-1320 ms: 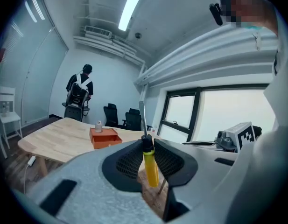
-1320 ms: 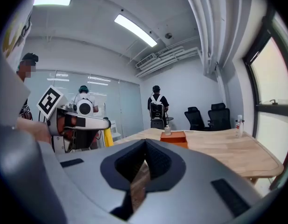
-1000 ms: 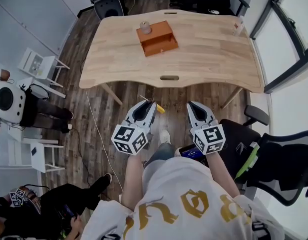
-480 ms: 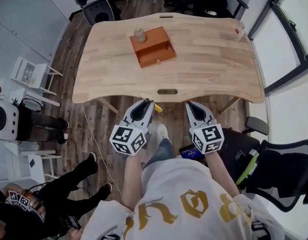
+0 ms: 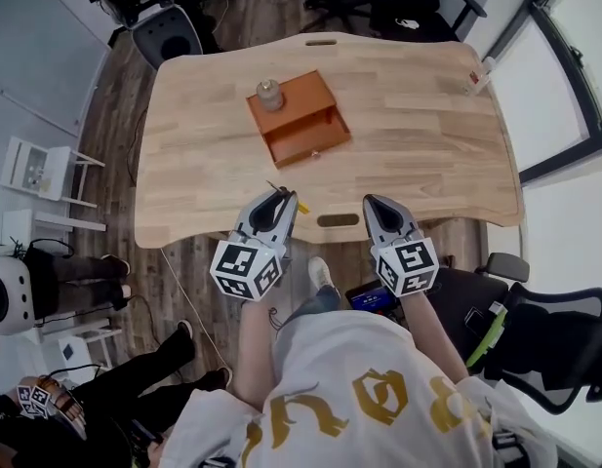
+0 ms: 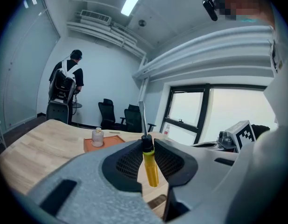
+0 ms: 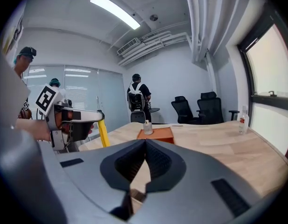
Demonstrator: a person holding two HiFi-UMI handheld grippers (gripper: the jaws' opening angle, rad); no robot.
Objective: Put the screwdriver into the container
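An orange open-topped container (image 5: 299, 120) lies on the wooden table (image 5: 418, 135) with a small glass bottle (image 5: 269, 94) on its far left corner. My left gripper (image 5: 284, 197) hangs over the table's front edge, shut on a yellow-handled screwdriver (image 5: 301, 206). In the left gripper view the screwdriver (image 6: 150, 169) stands upright between the jaws, metal shaft pointing up, and the container (image 6: 106, 143) lies ahead to the left. My right gripper (image 5: 377, 205) is beside it, shut with nothing held. The right gripper view shows the right gripper (image 7: 145, 141), the container (image 7: 156, 134) and the left gripper (image 7: 71, 120).
A white bottle (image 5: 473, 79) stands at the table's far right edge. A slot (image 5: 338, 220) is cut near the front edge. Black office chairs (image 5: 549, 330) stand at right and behind the table. People (image 5: 47, 261) stand at the left, near white stands (image 5: 37, 169).
Both grippers and the head have moved forward: the grippers were over the floor short of the table and now reach its front edge. The screwdriver stays held in the left gripper.
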